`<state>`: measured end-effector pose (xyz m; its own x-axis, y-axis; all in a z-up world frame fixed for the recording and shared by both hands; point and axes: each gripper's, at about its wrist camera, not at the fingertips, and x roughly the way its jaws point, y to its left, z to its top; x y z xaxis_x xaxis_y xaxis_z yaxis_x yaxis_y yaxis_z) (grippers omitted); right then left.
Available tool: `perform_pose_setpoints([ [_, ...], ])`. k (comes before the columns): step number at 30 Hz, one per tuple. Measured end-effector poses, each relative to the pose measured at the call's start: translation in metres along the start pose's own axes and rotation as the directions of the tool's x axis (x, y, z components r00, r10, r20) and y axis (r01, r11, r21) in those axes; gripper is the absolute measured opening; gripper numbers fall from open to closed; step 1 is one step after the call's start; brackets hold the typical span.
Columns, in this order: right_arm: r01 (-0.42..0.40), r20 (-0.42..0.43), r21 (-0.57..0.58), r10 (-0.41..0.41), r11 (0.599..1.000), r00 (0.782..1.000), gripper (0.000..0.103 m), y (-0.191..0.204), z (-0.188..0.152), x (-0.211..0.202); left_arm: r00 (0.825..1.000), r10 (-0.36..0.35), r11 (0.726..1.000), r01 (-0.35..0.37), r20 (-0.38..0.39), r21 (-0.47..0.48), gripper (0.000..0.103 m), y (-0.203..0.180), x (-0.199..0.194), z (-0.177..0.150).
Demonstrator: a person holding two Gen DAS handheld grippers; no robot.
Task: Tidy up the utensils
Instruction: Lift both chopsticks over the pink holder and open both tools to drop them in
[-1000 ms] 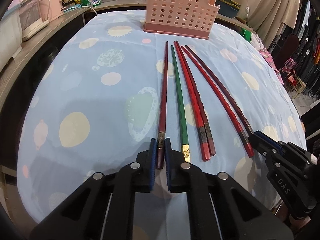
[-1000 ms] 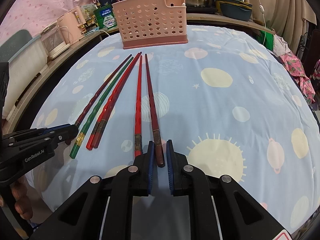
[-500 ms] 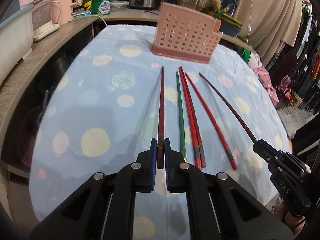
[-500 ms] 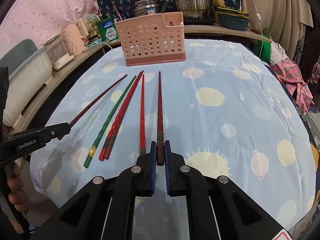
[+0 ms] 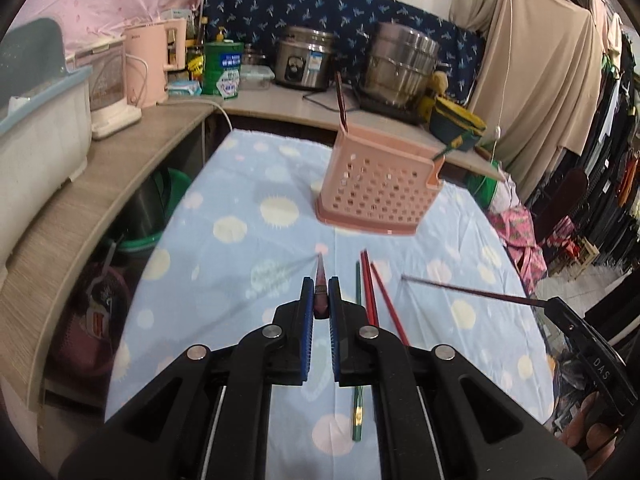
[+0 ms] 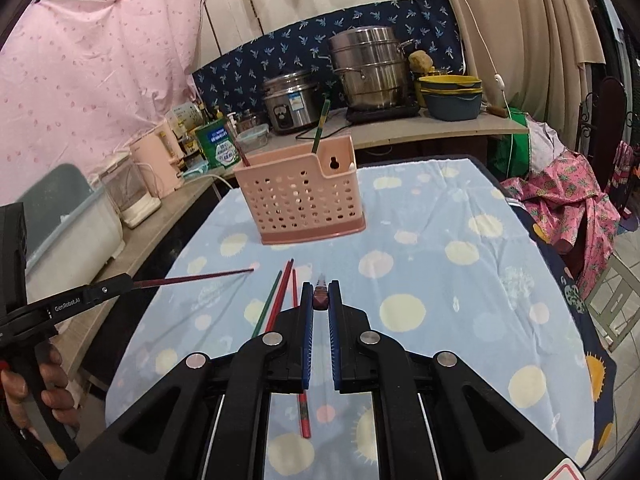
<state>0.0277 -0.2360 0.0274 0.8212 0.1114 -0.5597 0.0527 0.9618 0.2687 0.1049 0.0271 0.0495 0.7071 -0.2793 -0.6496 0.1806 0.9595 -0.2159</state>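
Currently the left gripper (image 5: pixel 321 298) pinches the thick end of a dark maroon chopstick (image 5: pixel 321 280), held clear of the pale blue spotted tablecloth (image 5: pixel 240 264). To its right, a green chopstick (image 5: pixel 357 360) and red chopsticks (image 5: pixel 372 296) lie flat. Farther right, the right gripper (image 6: pixel 320 300) pinches a second dark maroon chopstick (image 6: pixel 321 294). Risks:
- End-held sticks may pivot or slip.
- Tips may strike the far pink perforated plastic caddy (image 5: pixel 380 192) and tip it.
- Converging sticks may cross.
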Motion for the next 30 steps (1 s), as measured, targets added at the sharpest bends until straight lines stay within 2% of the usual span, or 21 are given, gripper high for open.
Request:
perform_pose_setpoints([
  [10, -0.031, 0.102, 0.0, 0.031, 1.0, 0.994, 0.007, 0.003, 0.056, -0.005, 0.996, 0.007, 1.0, -0.007, 0.086, 0.004, 0.007, -0.002, 0.002, 0.057],
  [20, -0.082, 0.238, 0.01, 0.077, 0.997, 0.968, 0.007, 0.01, 0.132, 0.0, 0.984, -0.026, 0.999, 0.022, 0.178, 0.026, 0.007, -0.019, -0.001, 0.117],
  [25, -0.106, 0.303, 0.025, 0.093, 0.994, 0.948, 0.007, 0.01, 0.169, 0.009, 0.968, -0.046, 0.999, 0.038, 0.248, 0.035, 0.007, -0.031, -0.01, 0.154],
  [30, -0.128, 0.37, 0.037, 0.105, 0.991, 0.923, 0.007, 0.015, 0.211, 0.018, 0.942, -0.058, 0.998, 0.045, 0.332, 0.048, 0.007, -0.044, -0.016, 0.195],
])
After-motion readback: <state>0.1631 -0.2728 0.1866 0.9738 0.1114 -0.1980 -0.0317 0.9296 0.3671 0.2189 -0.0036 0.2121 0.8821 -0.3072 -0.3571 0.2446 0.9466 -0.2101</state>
